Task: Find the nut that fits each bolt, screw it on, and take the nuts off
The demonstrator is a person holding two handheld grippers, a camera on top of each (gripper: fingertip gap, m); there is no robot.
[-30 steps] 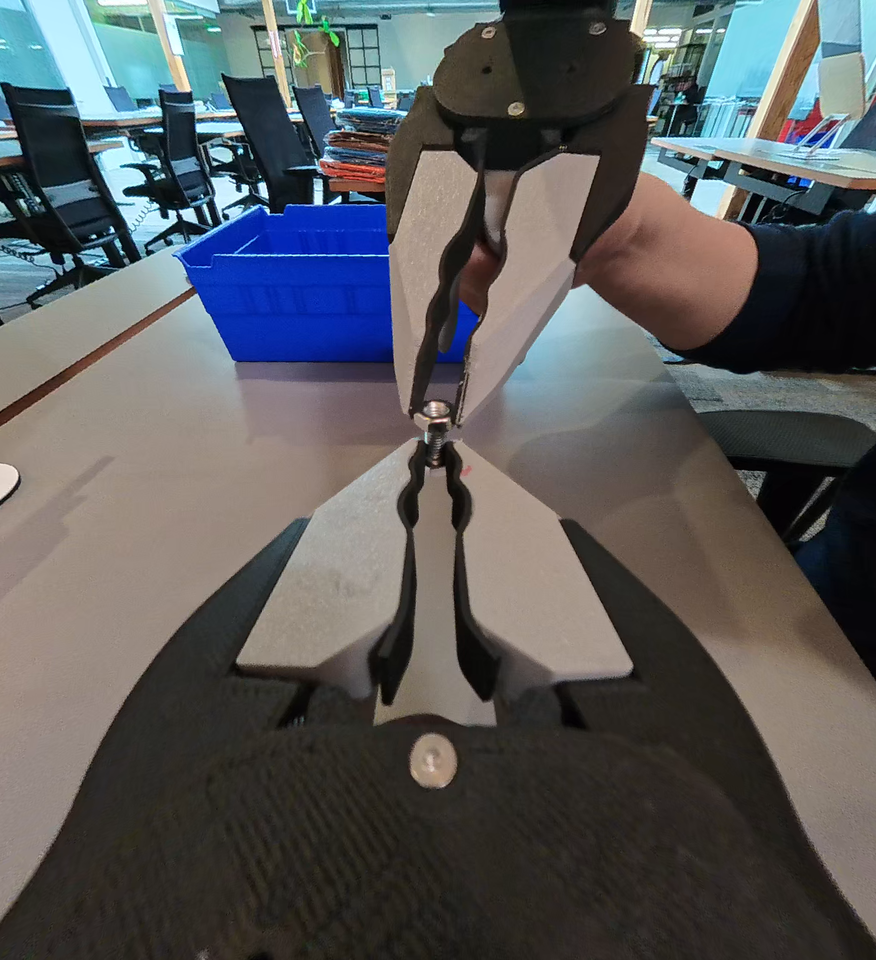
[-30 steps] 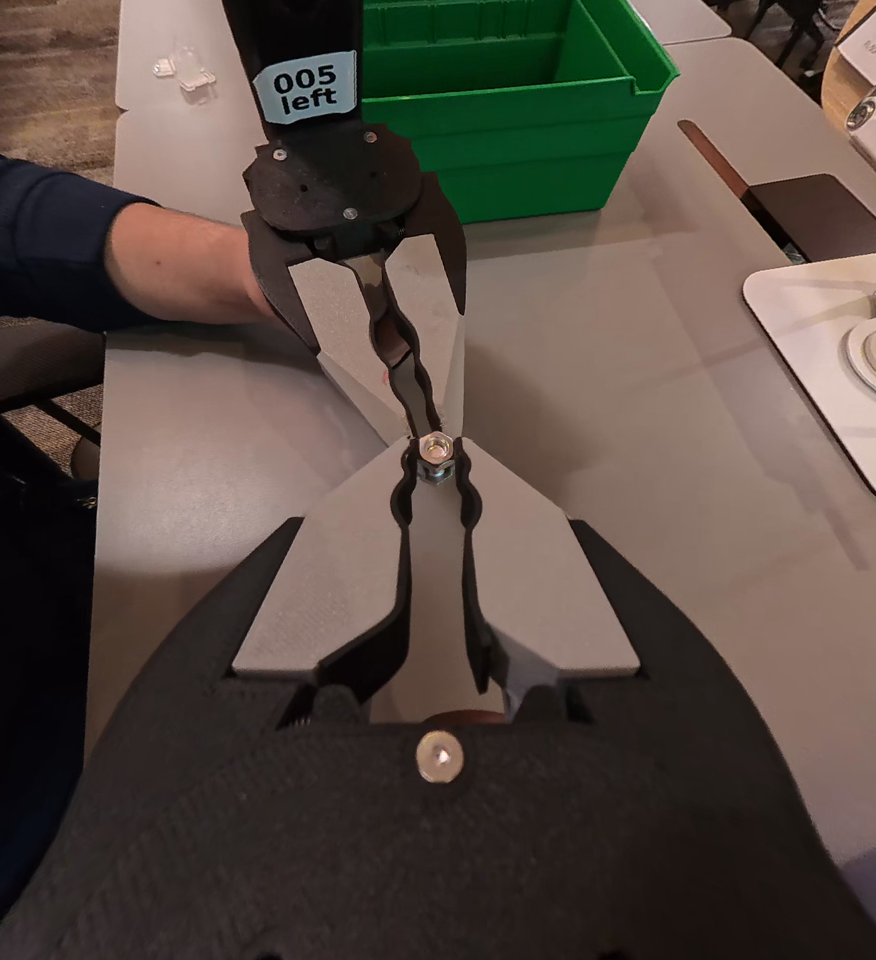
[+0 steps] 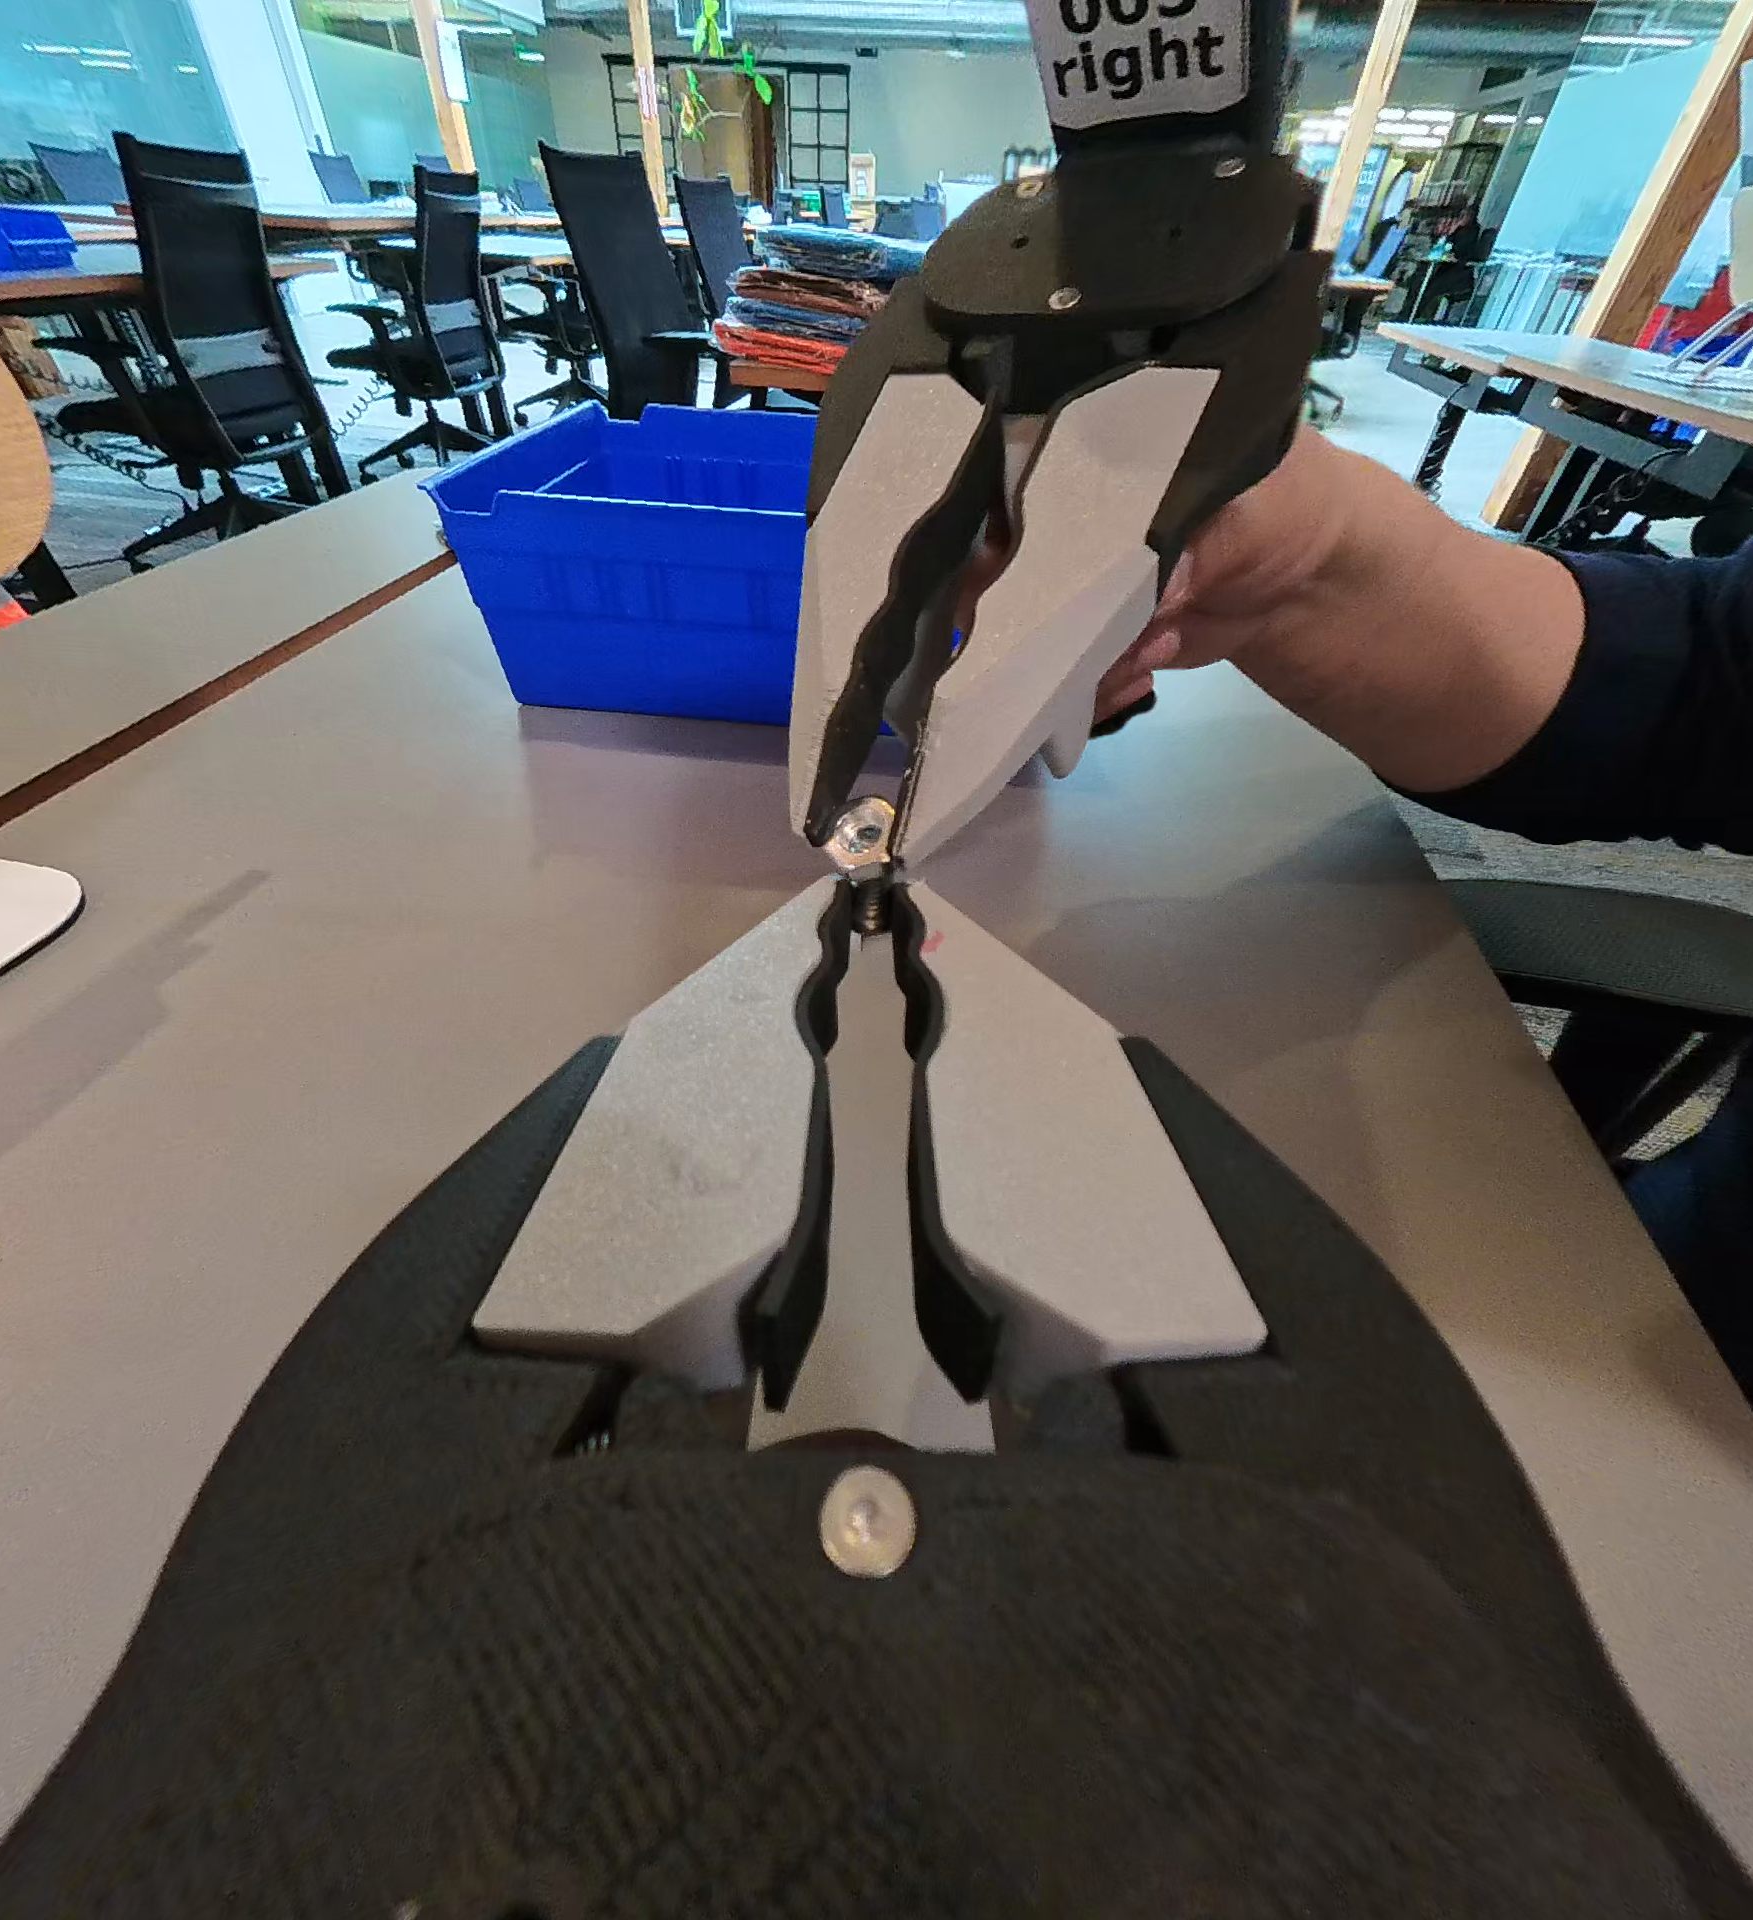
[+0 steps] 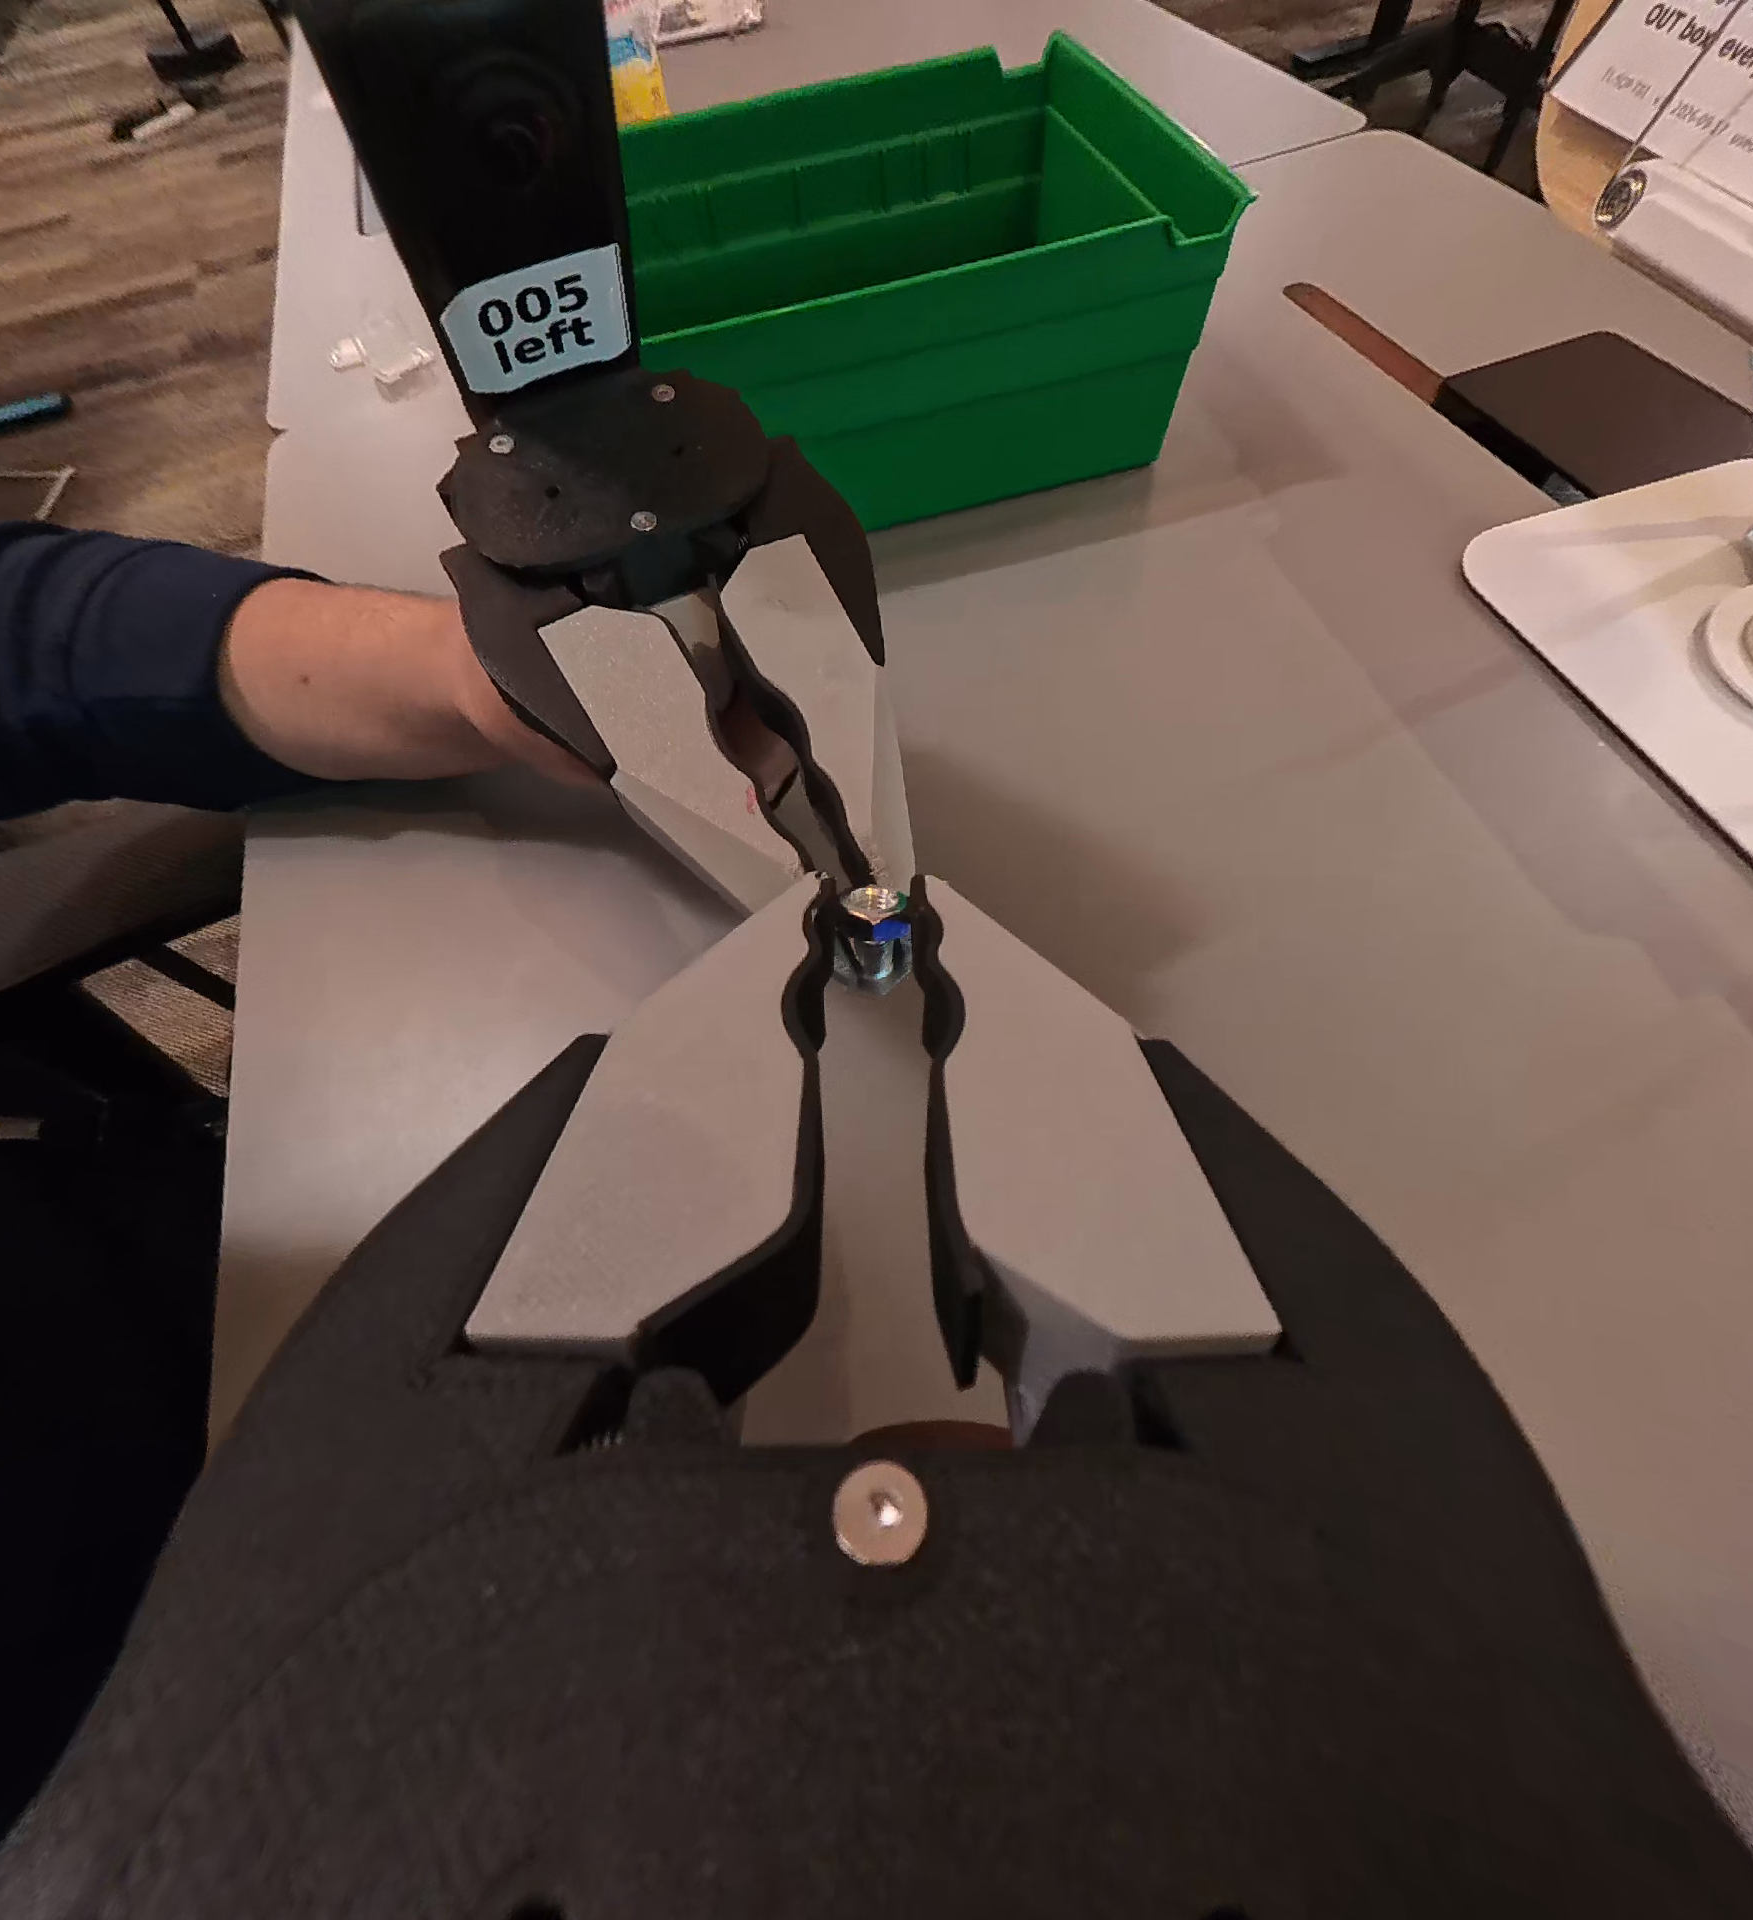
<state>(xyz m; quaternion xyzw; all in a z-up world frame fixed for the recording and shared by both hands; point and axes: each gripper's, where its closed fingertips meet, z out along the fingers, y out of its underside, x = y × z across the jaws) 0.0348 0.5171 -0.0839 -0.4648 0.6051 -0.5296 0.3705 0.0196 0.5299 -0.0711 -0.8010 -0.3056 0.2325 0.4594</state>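
The left gripper (image 3: 867, 914) pinched the bolt (image 3: 868, 912) above the table (image 3: 332, 935) middle; the right gripper (image 4: 870, 914) clamped the nut (image 4: 870, 902), now tilted and raised compared with earlier.

Pretty clearly an open-plan office. Rows of black swivel chairs (image 3: 228, 343) sit at long desks (image 3: 93, 281), with glass partition walls (image 3: 51, 94) and wooden posts (image 3: 1672, 239) behind. The grey work table (image 3: 332, 935) holds a blue plastic bin (image 3: 633, 582) and a green plastic bin (image 4: 955, 343), and patterned carpet (image 4: 93, 260) covers the floor.
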